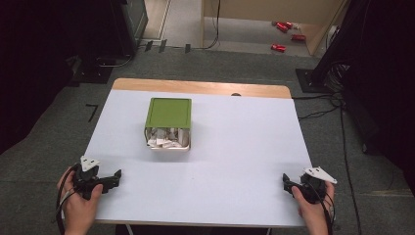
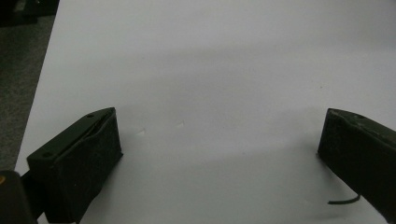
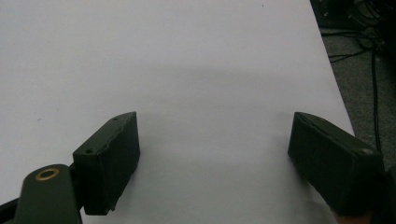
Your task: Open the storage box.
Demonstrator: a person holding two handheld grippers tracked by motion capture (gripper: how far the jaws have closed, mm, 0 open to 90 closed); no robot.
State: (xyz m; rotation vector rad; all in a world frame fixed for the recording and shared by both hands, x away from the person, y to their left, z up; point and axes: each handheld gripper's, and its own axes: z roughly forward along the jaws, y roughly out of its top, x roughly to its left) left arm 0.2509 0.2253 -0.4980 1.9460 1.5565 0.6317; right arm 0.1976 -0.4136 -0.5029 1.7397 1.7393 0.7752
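We hold left gripper (image 1: 115, 177) and right gripper (image 1: 286, 182) at near table (image 1: 235, 147) corners, both jaws wide apart, empty, green box (image 1: 168, 123) well ahead, contents maybe paper scraps.

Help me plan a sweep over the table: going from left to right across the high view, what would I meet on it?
Left gripper, jaws open and empty → green box with pale scraps showing at its near side → right gripper, jaws open and empty, all over the white table.
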